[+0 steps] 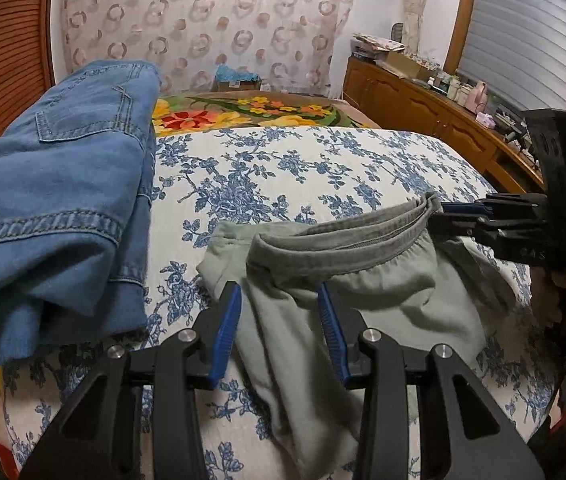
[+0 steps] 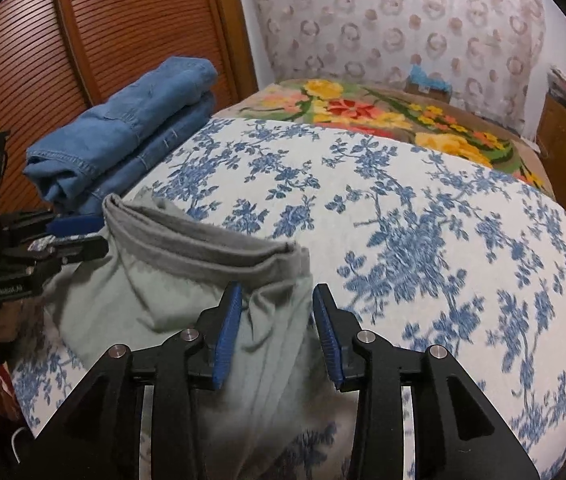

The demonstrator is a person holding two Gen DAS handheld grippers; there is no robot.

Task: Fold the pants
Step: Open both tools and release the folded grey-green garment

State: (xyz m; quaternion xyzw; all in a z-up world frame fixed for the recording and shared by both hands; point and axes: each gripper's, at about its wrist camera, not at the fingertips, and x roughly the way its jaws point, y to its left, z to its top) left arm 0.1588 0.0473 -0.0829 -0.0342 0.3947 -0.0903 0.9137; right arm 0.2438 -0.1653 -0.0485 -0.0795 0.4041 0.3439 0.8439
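Both hand-held grippers work at the near edge of the bed: the left gripper [image 1: 281, 300] has its blue-padded jaws spread wide, with the grey-green cloth lying between the pads but not pinched in its own view, while in the right wrist view the same tool [image 2: 83, 236] reaches in from the left with its tips at the waistband corner, and whether they pinch it cannot be told there. The right gripper [image 2: 277, 300] is likewise spread wide in its own view, cloth lying loose between its pads; seen from the left wrist [image 1: 443, 216], its tips meet the far end of the waistband. Largest of all is the bed [image 1: 323, 168], under a white cover printed with blue flowers, with a bright floral blanket [image 1: 243, 114] at its far edge. A folded stack of blue jeans [image 1: 63, 200] sits along the bed's left edge. The pants [image 1: 363, 300], grey-green with a darker elastic waistband [image 1: 343, 236], lie at the near edge, the waistband raised and stretched between the two tools, the legs trailing toward the cameras.
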